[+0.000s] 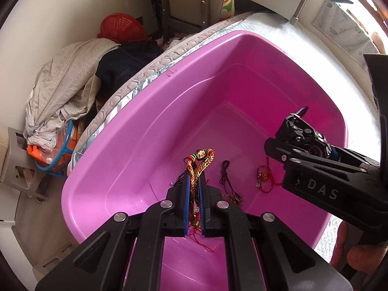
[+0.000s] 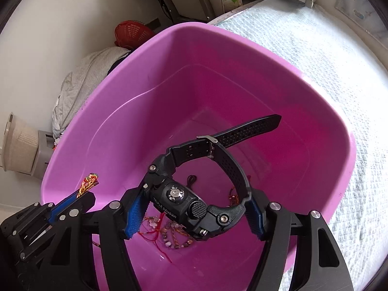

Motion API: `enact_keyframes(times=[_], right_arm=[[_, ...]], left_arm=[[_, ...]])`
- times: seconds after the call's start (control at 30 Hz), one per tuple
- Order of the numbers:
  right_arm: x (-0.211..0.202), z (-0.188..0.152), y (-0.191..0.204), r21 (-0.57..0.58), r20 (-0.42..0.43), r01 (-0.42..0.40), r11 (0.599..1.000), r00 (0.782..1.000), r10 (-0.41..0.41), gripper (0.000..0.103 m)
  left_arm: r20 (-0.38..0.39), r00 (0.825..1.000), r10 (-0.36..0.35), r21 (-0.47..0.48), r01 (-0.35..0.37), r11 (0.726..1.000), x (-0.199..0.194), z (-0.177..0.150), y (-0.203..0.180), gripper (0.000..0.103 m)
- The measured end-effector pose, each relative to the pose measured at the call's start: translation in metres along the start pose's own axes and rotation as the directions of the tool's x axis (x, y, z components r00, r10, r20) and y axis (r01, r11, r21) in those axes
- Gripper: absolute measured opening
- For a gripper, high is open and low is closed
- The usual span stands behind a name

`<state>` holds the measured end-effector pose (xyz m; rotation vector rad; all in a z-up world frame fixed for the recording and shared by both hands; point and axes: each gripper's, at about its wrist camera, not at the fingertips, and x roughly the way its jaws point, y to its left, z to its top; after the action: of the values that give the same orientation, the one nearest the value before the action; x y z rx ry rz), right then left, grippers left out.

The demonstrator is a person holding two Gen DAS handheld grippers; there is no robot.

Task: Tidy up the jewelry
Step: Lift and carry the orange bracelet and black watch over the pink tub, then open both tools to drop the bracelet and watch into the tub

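A pink plastic tub [image 1: 150, 111] stands on a white quilted bed. My left gripper [image 1: 194, 181] is shut on a braided orange-and-green bracelet [image 1: 200, 162] with a small face charm, held above the tub's near side; it also shows in the right wrist view [image 2: 87, 184]. My right gripper [image 2: 194, 206] is shut on a black digital watch [image 2: 191, 203], strap buckled, held over the tub; it shows at the right of the left wrist view [image 1: 303, 135]. On the tub floor lie a dark cord [image 1: 224, 172], a red thread bracelet [image 1: 263, 175] and beaded pieces [image 2: 174, 236].
The white quilted bed cover [image 2: 315, 48] runs to the right of the tub. Left of the bed lie a heap of clothes [image 1: 65, 92], a red mesh basket [image 1: 121, 25] and a blue basket [image 1: 58, 155] on the floor.
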<state>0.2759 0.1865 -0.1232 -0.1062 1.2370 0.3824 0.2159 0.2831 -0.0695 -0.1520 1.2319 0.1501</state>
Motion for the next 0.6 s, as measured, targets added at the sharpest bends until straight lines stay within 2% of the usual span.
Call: enact_keyframes(times=[0.23,0.3,0.37,0.43,0.6], right_arm=[[0.009,0.009,0.001,0.024,-0.027,0.057,0.998,0.998,-0.056,0.067],[0.008,0.007,0.001,0.049,-0.035,0.079,0.996,0.996,-0.078,0.067],[0.005,0.007,0.001,0.063,-0.026,0.076,0.995,0.997,-0.075,0.068],[0.002,0.005,-0.001,0.067,-0.021,0.077,0.995,0.997,-0.075,0.068],[-0.012,-0.007,-0.01,0.092,-0.01,0.072,0.993,0.997,-0.071,0.068]], left_arm=[[-0.003,1.0,-0.003,-0.012,0.003,1.0,0.002,0.005,0.002,0.008],[-0.008,1.0,-0.009,-0.023,0.009,1.0,0.002,0.006,0.004,0.019],[0.003,1.0,0.002,-0.033,-0.002,0.999,-0.001,0.005,0.006,0.049],[0.026,0.999,0.019,-0.044,-0.018,0.999,-0.005,0.005,0.007,0.065],[0.039,0.999,0.026,-0.048,-0.024,0.999,-0.014,0.006,0.008,0.071]])
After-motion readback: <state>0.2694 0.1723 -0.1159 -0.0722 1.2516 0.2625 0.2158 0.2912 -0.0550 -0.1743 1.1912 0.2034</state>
